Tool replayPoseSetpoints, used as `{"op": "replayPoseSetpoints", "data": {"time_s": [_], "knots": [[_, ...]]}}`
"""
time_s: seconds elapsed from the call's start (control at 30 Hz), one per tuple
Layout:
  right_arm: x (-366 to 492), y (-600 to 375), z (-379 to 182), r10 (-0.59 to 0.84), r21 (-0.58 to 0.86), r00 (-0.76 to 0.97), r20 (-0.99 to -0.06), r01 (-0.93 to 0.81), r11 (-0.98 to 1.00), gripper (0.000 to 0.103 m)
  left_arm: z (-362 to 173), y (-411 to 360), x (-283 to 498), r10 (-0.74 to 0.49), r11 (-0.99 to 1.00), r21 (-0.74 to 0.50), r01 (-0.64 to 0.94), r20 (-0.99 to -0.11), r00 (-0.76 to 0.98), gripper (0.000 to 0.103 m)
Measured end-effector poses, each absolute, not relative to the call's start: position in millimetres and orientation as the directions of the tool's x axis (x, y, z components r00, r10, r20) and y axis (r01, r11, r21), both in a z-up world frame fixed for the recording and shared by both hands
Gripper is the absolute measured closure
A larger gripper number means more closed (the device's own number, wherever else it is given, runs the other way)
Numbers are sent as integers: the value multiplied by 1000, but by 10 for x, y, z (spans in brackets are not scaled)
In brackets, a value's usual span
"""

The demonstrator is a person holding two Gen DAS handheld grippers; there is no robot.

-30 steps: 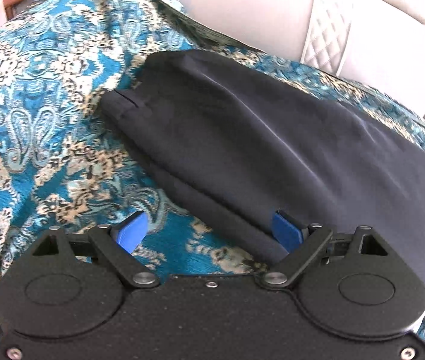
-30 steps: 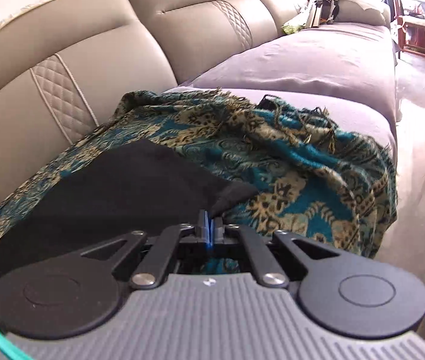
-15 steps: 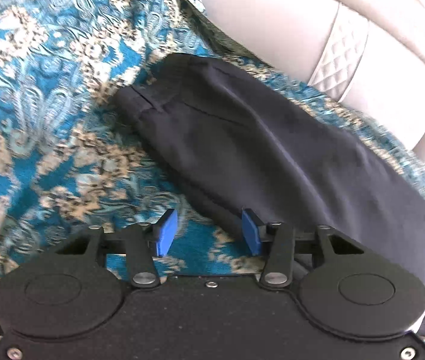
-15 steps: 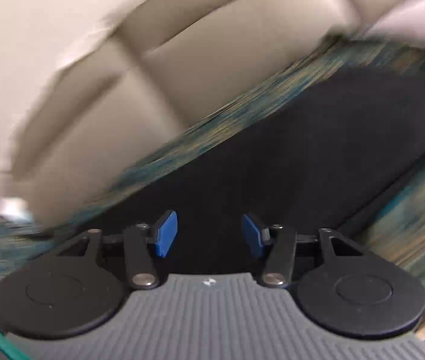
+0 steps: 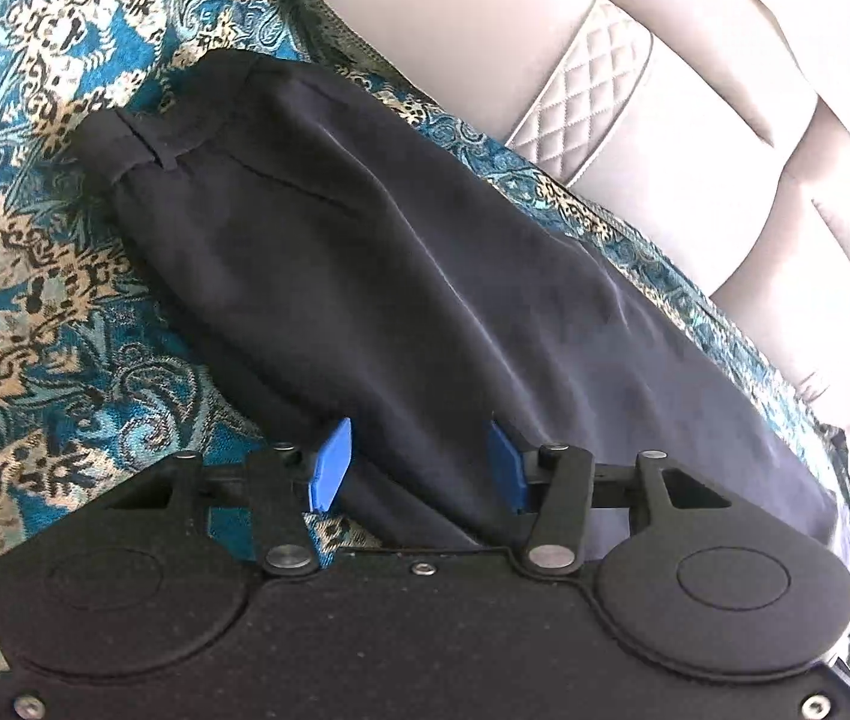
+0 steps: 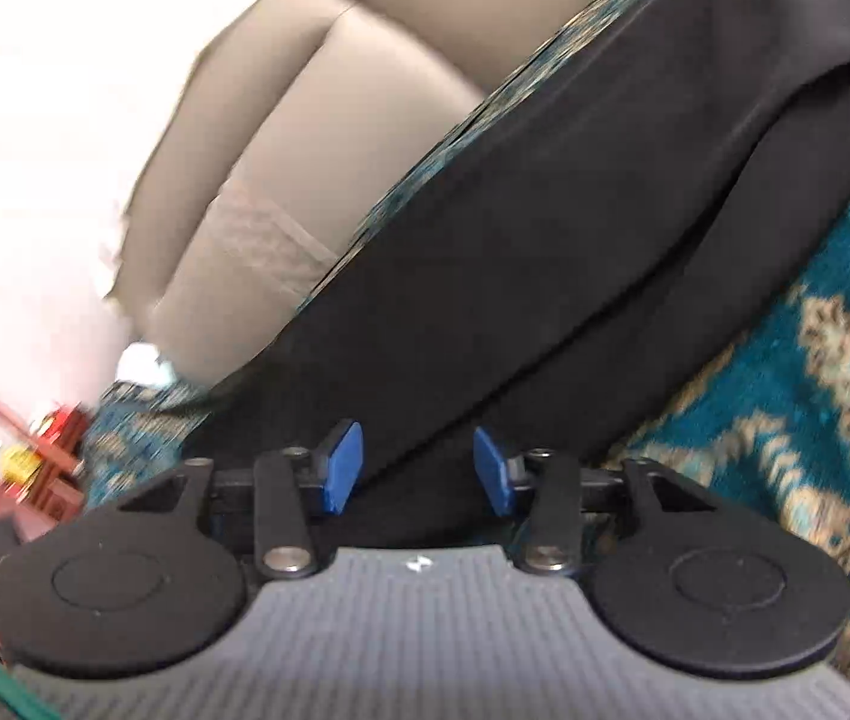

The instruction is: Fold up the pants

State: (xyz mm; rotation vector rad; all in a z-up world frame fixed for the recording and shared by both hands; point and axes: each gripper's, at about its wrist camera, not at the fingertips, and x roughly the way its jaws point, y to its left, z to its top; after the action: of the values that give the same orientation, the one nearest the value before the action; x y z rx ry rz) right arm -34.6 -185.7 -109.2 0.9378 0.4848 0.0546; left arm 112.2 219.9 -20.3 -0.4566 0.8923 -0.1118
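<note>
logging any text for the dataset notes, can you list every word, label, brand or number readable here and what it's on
No readable text in either view.
Right gripper: a small pale mark on its grey ribbed housing, a symbol, not letters.
Pants: no label or tag shows.
Patterned throw: ornament only, no writing.
Red and yellow items at the far left of the right wrist view: too blurred to read.

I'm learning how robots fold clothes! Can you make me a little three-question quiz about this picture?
1. True or false: the dark pants lie on a patterned blue throw.
2. Are the left gripper jaws open or shut?
3. What is behind the pants? A) a beige sofa backrest B) a wooden door C) a window

Key: 1 true. 2 open. 3 A.
</note>
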Motion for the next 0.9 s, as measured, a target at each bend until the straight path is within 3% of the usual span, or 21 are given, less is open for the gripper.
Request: {"op": "replayPoseSetpoints", "data": {"time_s": [0.3,0.33,0.37,0.4,0.47,0.57,0.73,0.8,0.83,0.87,0.9], "knots": [[-38,-1684,-1037,32,700,933,-359,246,671,47,-215,2350,1054,-275,873,-470,-133,-698,661,55],[-24,-1691,-1039,25,701,932,-361,253,666,57,-218,2401,1055,-274,859,-489,-152,-689,671,55],[-21,-1688,-1038,8,693,927,-375,275,666,87,-222,2459,1059,-271,842,-511,-175,-679,682,55],[-37,-1679,-1023,-12,676,918,-396,300,673,97,-226,2525,1071,-264,822,-533,-201,-669,695,54],[-80,-1651,-1024,-25,656,912,-410,314,686,100,-210,2643,1102,-198,802,-529,-275,-671,715,42],[-227,-1590,-1016,-25,624,907,-420,309,718,100,-168,2782,1172,-40,800,-455,-391,-691,722,32],[-367,-1487,-989,-14,573,895,-446,298,763,100,-219,2991,1409,23,765,-456,-454,-686,728,32],[-351,-1457,-981,-21,546,894,-447,292,786,100,-262,2998,1518,59,763,-435,-478,-690,721,46],[-338,-1453,-969,-22,542,893,-449,292,788,99,-273,2965,1526,90,772,-408,-488,-690,718,80],[-346,-1465,-947,-19,545,893,-450,291,786,99,-274,2933,1576,142,790,-348,-505,-698,702,97],[-328,-1483,-941,-14,552,893,-450,290,782,98,-244,2882,1588,197,811,-284,-512,-691,696,99]]}}
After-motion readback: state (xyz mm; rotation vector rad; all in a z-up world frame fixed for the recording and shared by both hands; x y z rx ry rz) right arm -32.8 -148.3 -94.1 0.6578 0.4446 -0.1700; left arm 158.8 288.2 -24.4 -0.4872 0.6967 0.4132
